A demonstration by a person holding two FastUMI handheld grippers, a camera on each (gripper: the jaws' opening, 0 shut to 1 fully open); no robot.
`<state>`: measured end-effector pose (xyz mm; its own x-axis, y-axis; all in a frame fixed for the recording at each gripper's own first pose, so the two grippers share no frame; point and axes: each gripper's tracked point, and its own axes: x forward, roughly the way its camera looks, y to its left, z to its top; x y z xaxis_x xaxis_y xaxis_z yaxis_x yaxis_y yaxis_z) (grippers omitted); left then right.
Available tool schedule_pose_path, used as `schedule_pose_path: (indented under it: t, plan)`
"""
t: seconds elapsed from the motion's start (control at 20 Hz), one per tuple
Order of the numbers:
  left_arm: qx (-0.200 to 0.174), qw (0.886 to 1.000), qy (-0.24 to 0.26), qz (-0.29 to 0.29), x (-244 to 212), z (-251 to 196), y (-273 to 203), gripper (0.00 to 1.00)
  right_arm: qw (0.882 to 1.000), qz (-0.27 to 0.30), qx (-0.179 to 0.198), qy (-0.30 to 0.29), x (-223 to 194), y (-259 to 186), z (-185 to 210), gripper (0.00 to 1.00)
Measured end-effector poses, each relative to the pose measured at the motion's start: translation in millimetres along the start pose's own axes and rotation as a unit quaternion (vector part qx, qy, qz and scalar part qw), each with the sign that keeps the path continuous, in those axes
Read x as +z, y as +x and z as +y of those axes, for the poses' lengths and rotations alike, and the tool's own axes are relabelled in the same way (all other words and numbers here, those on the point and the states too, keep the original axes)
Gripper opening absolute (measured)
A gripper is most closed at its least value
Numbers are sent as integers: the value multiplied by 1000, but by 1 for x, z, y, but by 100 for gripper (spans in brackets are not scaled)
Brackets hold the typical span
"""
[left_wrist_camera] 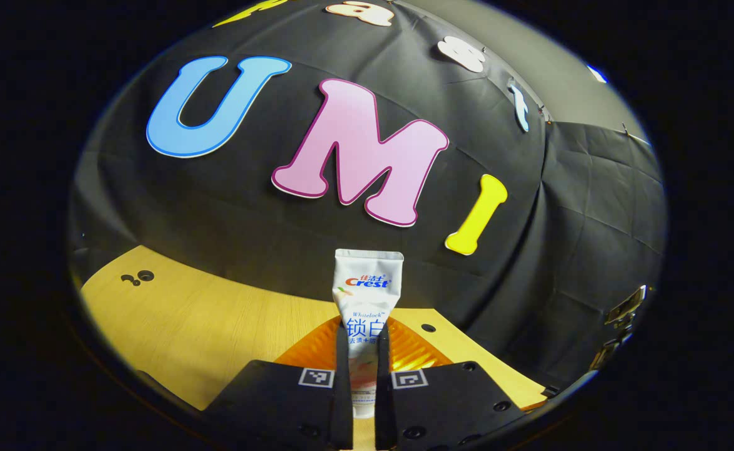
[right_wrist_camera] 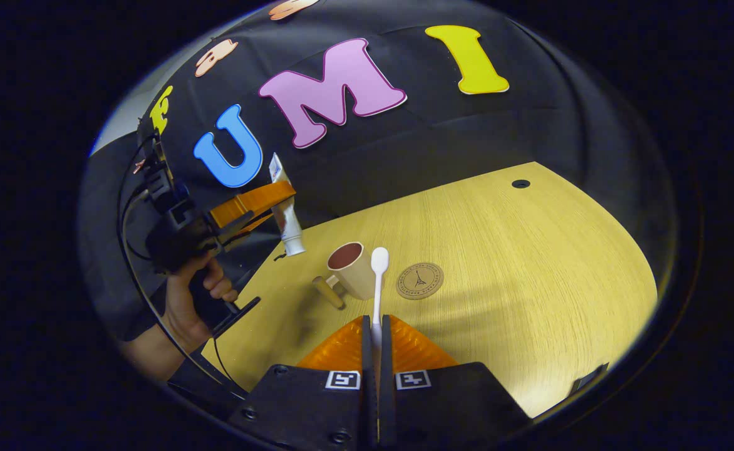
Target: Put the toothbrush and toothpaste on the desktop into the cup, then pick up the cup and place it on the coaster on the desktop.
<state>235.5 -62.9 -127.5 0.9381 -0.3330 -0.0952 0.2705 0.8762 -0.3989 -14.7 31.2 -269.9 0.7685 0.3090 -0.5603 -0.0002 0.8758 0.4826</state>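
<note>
Here the left claw (left_wrist_camera: pixel 362 351) is clamped on the toothpaste (left_wrist_camera: pixel 367 294), with both fingers pressing on the lower part of the tube. In the left gripper view the tube stands upright between the fingers, flat crimped end up, and it is lifted above the desk (left_wrist_camera: pixel 204 326). In the right gripper view the same left claw (right_wrist_camera: pixel 279 207) shows at the left side, held by a hand (right_wrist_camera: pixel 195 294); the toothpaste (right_wrist_camera: pixel 285 213) hangs there with its cap end down, above the far left edge of the desk (right_wrist_camera: pixel 530 269) and close to the cup (right_wrist_camera: pixel 351 269), but not touching it.

The right claw (right_wrist_camera: pixel 376 332) is clamped on the toothbrush (right_wrist_camera: pixel 377 282). Its fingers are nearly together, with the thin white handle between them, and the rounded end of the toothbrush points forward. In this view that end overlaps the right rim of the cup; I cannot tell if they touch.

The cup stands upright on the desk, toward the far left part, with a dark inside and its handle (right_wrist_camera: pixel 329 291) pointing to the near left. The round coaster (right_wrist_camera: pixel 419 280) lies flat just to the right of the cup, apart from it.
</note>
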Motion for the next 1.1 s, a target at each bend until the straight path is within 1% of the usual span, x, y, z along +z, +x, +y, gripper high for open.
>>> schedule_pose_path:
  t: [0.15, 0.25, 0.4, 0.55, 0.6, 0.75, 0.8, 0.9, 0.95, 1.0, 1.1]
  plan:
    - [29, 999, 25, -5, -15, 16, 29, 19, 1000, 5, 6, -5, 1, -6, -6, 6]
    - [49, 998, 32, 6, -32, 27, 45, 19, 1000, 12, 9, -2, -1, -7, -12, 6]
    - [75, 996, 31, 34, -62, 43, 59, 19, 1000, 19, 12, 2, 1, -5, -20, 6]
    - [83, 994, 35, 65, -85, 50, 64, 20, 1000, 20, 13, 7, 5, -3, -25, 6]
    - [87, 993, 35, 72, -91, 52, 63, 23, 1000, 20, 14, 8, 7, -2, -26, 6]
    - [89, 992, 33, 88, -100, 51, 56, 25, 1000, 19, 13, 5, 13, 4, -31, 6]
    - [87, 991, 32, 93, -104, 50, 53, 31, 1000, 20, 12, 4, 13, 4, -31, 6]
    - [86, 990, 30, 107, -113, 49, 46, 33, 1000, 20, 9, 5, 14, 5, -32, 6]
    - [85, 989, 30, 116, -118, 48, 43, 37, 1000, 20, 8, 6, 15, 5, -31, 6]
    - [84, 988, 30, 125, -123, 48, 41, 43, 1000, 16, 5, 6, 18, 5, -30, 6]
    - [80, 988, 37, 127, -124, 46, 35, 49, 1000, 9, 4, 5, 24, 7, -25, 6]
